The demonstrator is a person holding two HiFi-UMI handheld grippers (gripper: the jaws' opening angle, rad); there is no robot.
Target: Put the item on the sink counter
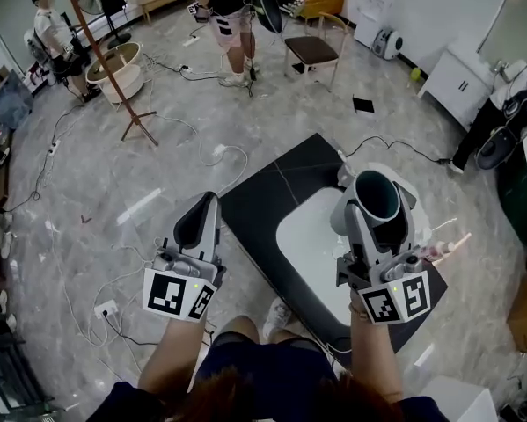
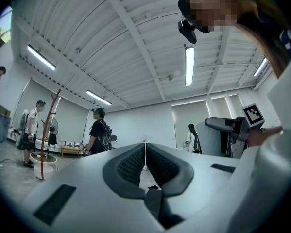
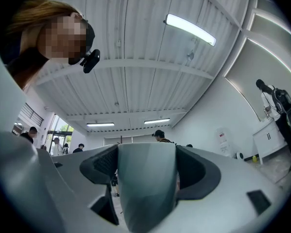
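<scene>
My right gripper (image 1: 375,207) is shut on a grey-green cup (image 1: 377,197) with a dark teal inside, held mouth-up over the sink counter (image 1: 272,192). The counter is black with a white basin (image 1: 311,240) and lies below and between my hands. In the right gripper view the cup (image 3: 146,193) fills the gap between the black pads (image 3: 102,163) of the right gripper (image 3: 146,165), which points up at the ceiling. My left gripper (image 1: 198,221) hangs left of the counter over the floor. Its pads (image 2: 130,164) touch in the left gripper (image 2: 145,160), which holds nothing.
Cables run across the marble floor (image 1: 113,200). A wooden coat stand (image 1: 113,77), a chair (image 1: 314,49) and standing people (image 1: 232,25) are farther off. A white cabinet (image 1: 461,82) stands at the right. Small pink items (image 1: 441,249) lie at the counter's right edge.
</scene>
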